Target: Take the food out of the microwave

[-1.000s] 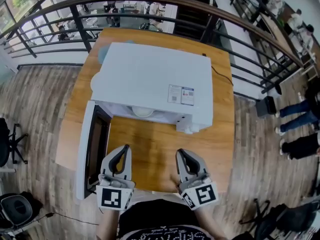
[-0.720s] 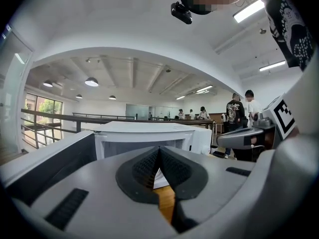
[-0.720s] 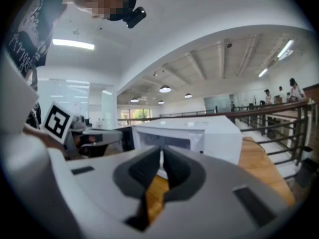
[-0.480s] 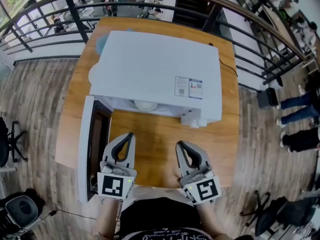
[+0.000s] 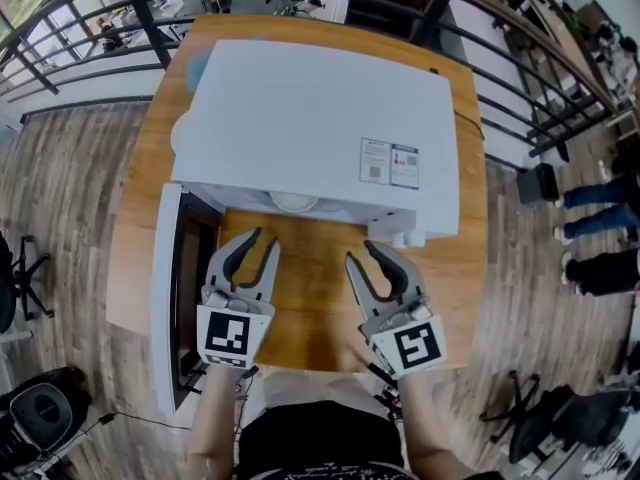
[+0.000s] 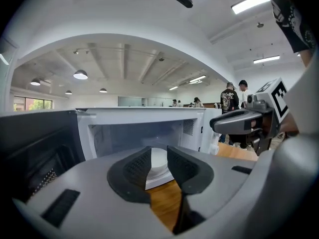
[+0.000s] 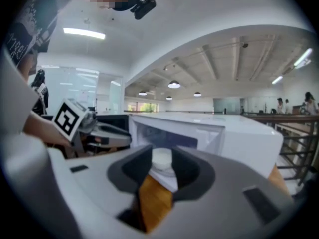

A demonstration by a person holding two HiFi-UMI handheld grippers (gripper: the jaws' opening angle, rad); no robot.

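The step in hand looks like the reach into the microwave (image 5: 310, 118), whose door (image 5: 165, 298) stands swung wide at its left. The white dish (image 5: 295, 202) of food sits inside the microwave, just behind the front edge of the opening. Both tools hang in front of the microwave, short of the opening. The left gripper (image 5: 260, 244) and the right gripper (image 5: 364, 256) are each spreading their jaws, with nothing between the pads. To do it well, I judge both should go in level, one on each side of the dish and clear of the door. They should close only once the rim lies between the pads. The microwave stands on a wooden table (image 5: 300, 308). A dark railing (image 5: 100, 38) runs behind the microwave, with plank floor (image 5: 60, 198) on either side.
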